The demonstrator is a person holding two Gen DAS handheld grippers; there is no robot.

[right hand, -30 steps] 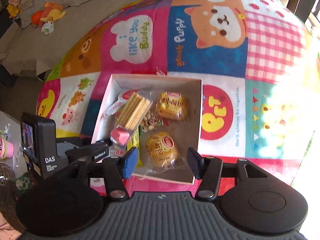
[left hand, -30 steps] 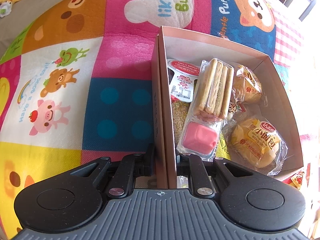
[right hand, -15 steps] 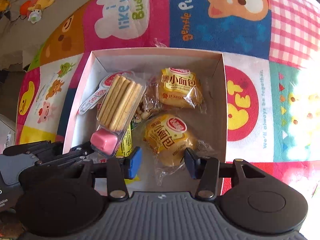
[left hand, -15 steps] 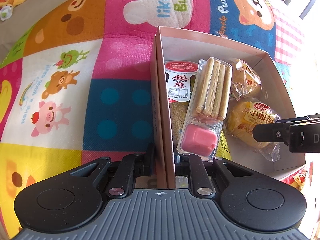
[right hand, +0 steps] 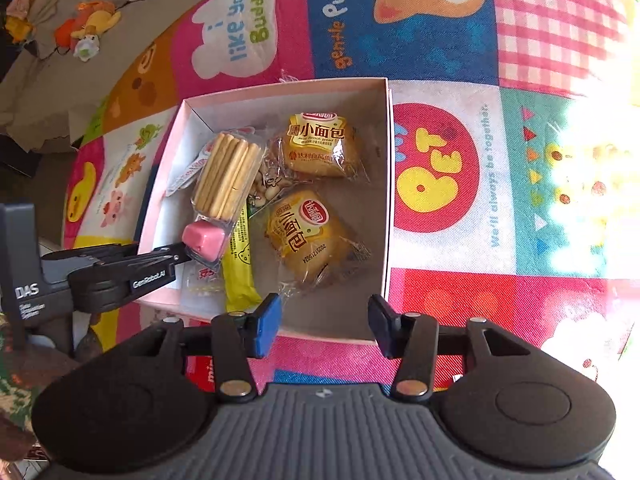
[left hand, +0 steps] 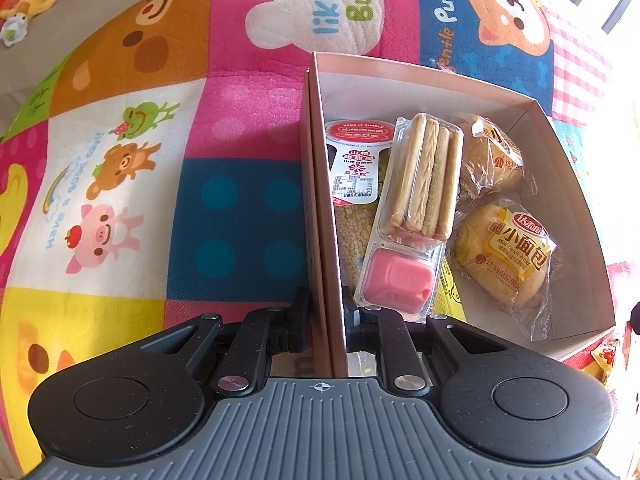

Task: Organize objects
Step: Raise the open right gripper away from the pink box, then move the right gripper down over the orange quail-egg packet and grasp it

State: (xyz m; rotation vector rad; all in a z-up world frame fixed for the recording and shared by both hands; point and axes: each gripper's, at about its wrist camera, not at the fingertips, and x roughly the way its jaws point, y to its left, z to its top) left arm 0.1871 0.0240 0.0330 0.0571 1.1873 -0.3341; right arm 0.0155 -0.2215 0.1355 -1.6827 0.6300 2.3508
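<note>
Between left gripper [left hand: 324,312] jaws: thin wall of pale pink cardboard box [left hand: 320,208], pinched narrow, steadying it on quilted cartoon play mat [left hand: 120,160]. Right gripper [right hand: 323,322] jaws opening, nothing between, poised over near box edge. Inside box: yellow crinkly-wrapped mini bread [right hand: 306,236], just beyond jaws. Risk: slick film slips, soft bun crushes; thin wall buckles.

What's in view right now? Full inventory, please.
box: 1, pink card, on mat
bread buns: 2, yellow wrappers, box right side
biscuit stick pack: 1, tan sticks with pink dip, box left
yellow sachet: 1, near box front
red-lidded cup: 1, along left wall
play mat: 1, multicolour cartoon patchwork
plush toys: orange, far floor
left gripper: fingers shut on box wall
right gripper: opening, nothing between fingers
</note>
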